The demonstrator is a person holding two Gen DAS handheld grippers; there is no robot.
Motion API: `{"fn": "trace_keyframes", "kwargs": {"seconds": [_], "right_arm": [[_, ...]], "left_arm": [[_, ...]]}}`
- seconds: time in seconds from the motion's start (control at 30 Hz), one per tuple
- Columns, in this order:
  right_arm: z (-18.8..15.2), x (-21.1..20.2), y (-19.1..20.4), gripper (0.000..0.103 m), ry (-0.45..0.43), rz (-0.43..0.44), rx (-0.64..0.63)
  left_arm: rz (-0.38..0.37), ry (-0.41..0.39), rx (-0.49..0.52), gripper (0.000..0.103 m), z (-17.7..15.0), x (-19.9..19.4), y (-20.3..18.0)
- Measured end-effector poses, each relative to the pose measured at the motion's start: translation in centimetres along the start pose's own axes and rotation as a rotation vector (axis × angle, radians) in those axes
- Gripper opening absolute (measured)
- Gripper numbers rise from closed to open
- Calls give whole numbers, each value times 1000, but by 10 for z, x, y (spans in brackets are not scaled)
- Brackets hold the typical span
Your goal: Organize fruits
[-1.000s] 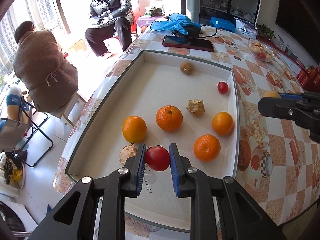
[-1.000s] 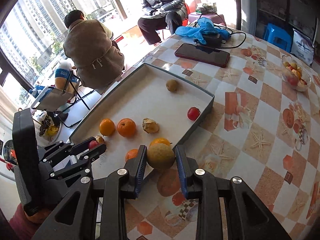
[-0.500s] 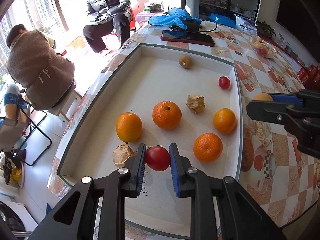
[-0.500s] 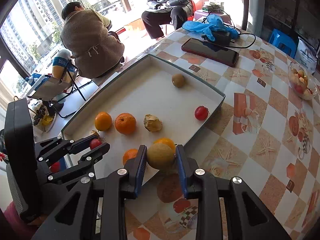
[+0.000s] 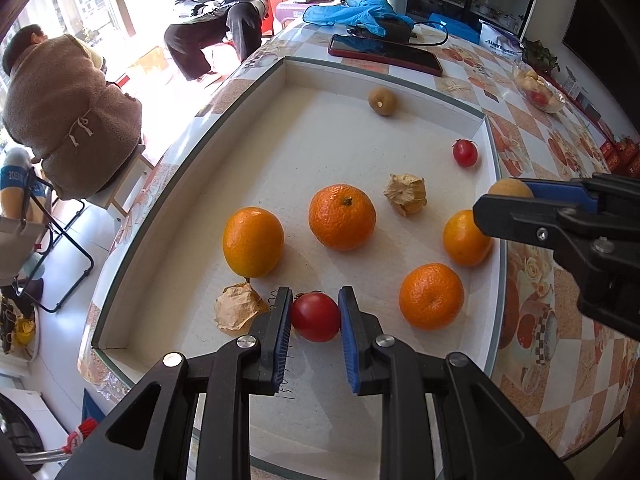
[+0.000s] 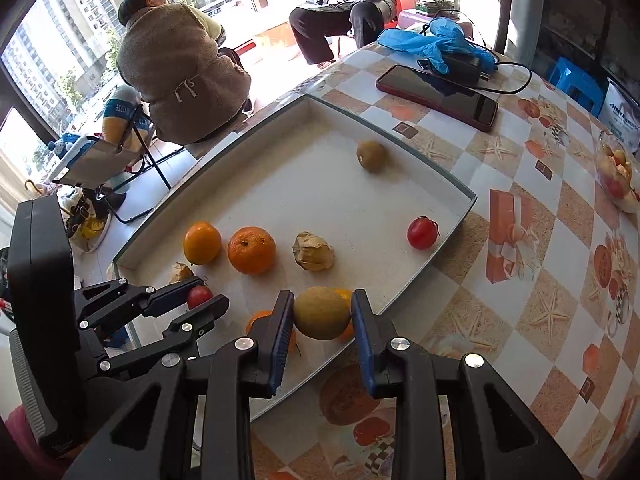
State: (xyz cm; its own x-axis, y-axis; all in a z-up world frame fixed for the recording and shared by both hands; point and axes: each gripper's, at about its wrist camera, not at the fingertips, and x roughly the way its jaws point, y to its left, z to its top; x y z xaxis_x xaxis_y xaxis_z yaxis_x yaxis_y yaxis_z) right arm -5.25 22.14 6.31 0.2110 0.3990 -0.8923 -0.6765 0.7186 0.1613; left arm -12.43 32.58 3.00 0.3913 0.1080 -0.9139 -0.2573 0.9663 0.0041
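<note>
My left gripper (image 5: 314,316) is shut on a red tomato (image 5: 315,317) just above the near end of the white tray (image 5: 192,168). My right gripper (image 6: 322,314) is shut on a tan round fruit (image 6: 322,312) over the tray's right rim; that fruit also shows in the left wrist view (image 5: 509,188). In the tray lie several oranges (image 5: 342,216), two papery husked fruits (image 5: 405,194), a second red tomato (image 5: 465,153) and a brown round fruit (image 5: 383,101) at the far end.
A dark phone (image 5: 384,53) and a blue cloth with a charger (image 5: 360,8) lie beyond the tray. A glass bowl of fruit (image 5: 540,90) stands at the far right. Two people sit past the table's left edge (image 5: 68,112).
Both grippers have moved a little farther over the tray, each still holding its fruit. The fruits in the tray have not moved.
</note>
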Motion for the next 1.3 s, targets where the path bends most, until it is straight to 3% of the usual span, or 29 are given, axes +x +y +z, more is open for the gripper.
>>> {"fn": "trace_keyframes", "kwargs": {"seconds": [0.07,0.17,0.2,0.23,0.3,0.33,0.43,0.5,0.73,1.3], "right_arm": [[5,8,2,31,25,9,-9],[8,17,4,31,63,1,-24],[8,19,5,31,64,-9,-32],[8,19,6,32,62,-16,-39],[7,17,6,71,58,-23,-46],[7,15,7,103,46,-28,-49],[8,5,13,103,1,-66,-88],[8,2,17,103,-7,-92,-108],[-2,-6,17,103,9,-163,-129],[-15,-15,25,103,31,-212,-165]], "left_arm": [[-2,3,9,32,1,2,-1],[1,-18,5,73,0,-1,-2],[3,-31,6,81,0,-3,-2],[12,-46,7,81,-1,-5,-2],[13,-64,10,83,-1,-9,-2],[19,-68,9,85,-2,-10,-1],[87,-49,11,103,-3,-8,-2],[115,-53,17,103,-4,-7,-3],[62,-114,-13,103,-12,-26,2],[73,-90,44,103,-23,-35,-17]]}}
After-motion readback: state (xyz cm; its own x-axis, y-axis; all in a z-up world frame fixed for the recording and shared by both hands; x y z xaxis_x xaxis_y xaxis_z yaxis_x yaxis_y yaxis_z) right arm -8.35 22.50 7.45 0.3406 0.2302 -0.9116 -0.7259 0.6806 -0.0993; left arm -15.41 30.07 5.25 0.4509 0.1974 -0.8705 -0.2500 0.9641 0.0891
